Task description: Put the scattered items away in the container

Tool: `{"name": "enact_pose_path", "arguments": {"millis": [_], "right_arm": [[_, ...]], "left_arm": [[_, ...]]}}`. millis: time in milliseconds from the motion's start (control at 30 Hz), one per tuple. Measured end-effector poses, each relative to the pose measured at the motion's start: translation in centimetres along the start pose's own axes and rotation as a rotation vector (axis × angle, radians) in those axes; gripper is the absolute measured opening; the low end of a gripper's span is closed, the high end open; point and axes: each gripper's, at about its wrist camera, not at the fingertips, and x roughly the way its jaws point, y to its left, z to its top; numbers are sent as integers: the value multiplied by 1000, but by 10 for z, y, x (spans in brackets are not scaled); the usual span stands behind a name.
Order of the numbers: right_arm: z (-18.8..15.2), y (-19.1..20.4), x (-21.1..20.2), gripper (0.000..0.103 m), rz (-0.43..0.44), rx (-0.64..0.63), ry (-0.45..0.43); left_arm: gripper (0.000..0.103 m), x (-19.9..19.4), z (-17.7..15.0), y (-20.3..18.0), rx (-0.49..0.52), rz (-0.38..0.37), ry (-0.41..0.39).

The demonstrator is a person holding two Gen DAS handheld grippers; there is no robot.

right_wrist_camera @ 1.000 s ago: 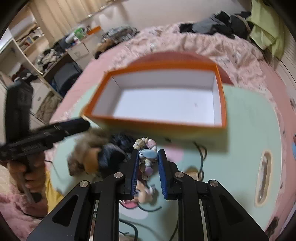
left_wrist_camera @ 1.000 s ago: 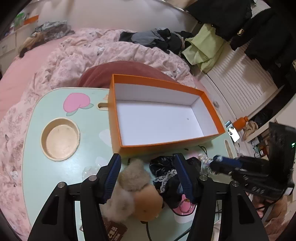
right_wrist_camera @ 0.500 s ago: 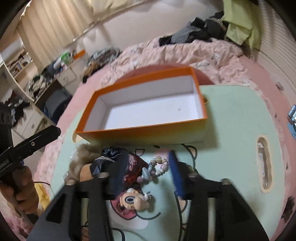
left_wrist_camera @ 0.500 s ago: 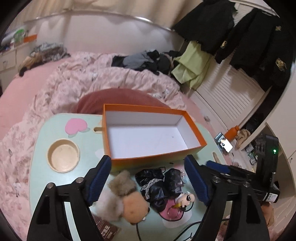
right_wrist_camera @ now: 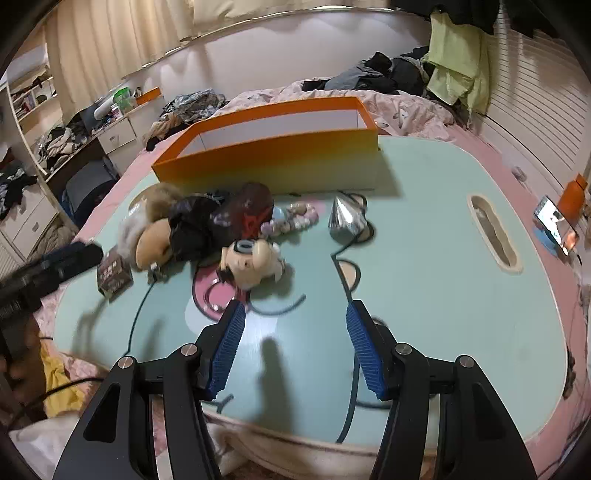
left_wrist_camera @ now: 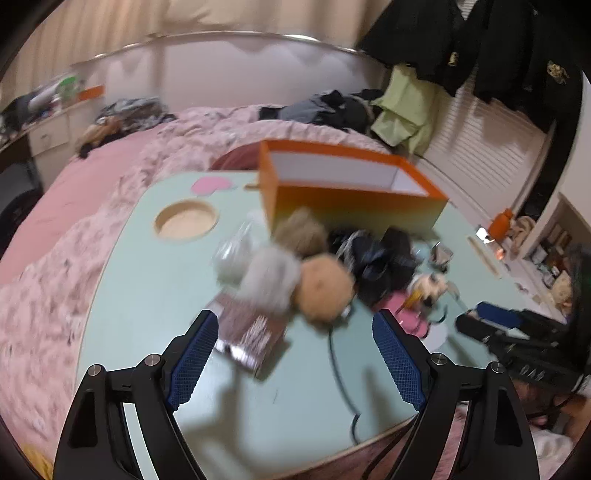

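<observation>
Table [right_wrist_camera: 424,206]: pale green, cartoon print, a round recess [left_wrist_camera: 185,220] near one edge
Bed [left_wrist_camera: 85,206]: pink quilt — dark clothes [right_wrist_camera: 373,75] heaped at the far side
Phone [right_wrist_camera: 554,223]: lit screen (propped beside an orange bottle [right_wrist_camera: 571,195])
Curtains [right_wrist_camera: 122,33]: cream — drawn

Your right gripper [right_wrist_camera: 293,314] has released the bead string [right_wrist_camera: 291,219], which now lies on the tabletop [right_wrist_camera: 424,295] in front of the orange box [right_wrist_camera: 273,158]. Both grippers have drawn back from the box. Your left gripper [left_wrist_camera: 291,332] is opening, nothing between its fingers [left_wrist_camera: 192,358].
</observation>
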Motion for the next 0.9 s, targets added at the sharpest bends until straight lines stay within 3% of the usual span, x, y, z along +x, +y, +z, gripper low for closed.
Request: {"name": "enact_pose_path", "arguments": {"millis": [233,367,400,433,467,567,700,767,900], "right_arm": [[-4,11,10,58,-44,-68,25],[-11,23,14,59,-84,-128,22],[-13,22,14,59,-81,-130,19],[-14,21,13,59,-79,-129,17],[-15,19,13,62,-82,-128,15],[-20,15,14,76,-98,-119,9],[-18,13,15,84,-124,-92,8],[-17,10,17,91,-133,-86,17],[-17,11,19,102,-125,-91,31]], "left_arm": [[85,-1,-16,21,-65,111,-55],[85,6,-12,35,-67,132,-79],[83,10,-11,35,-49,137,-83],[75,13,-11,33,-26,141,-85],[68,17,-11,30,-6,141,-80],[66,24,-13,16,46,90,-60],[63,35,-18,-4,103,69,-5],[56,38,-20,-16,154,74,-1],[56,40,-18,-30,201,48,10]]}}
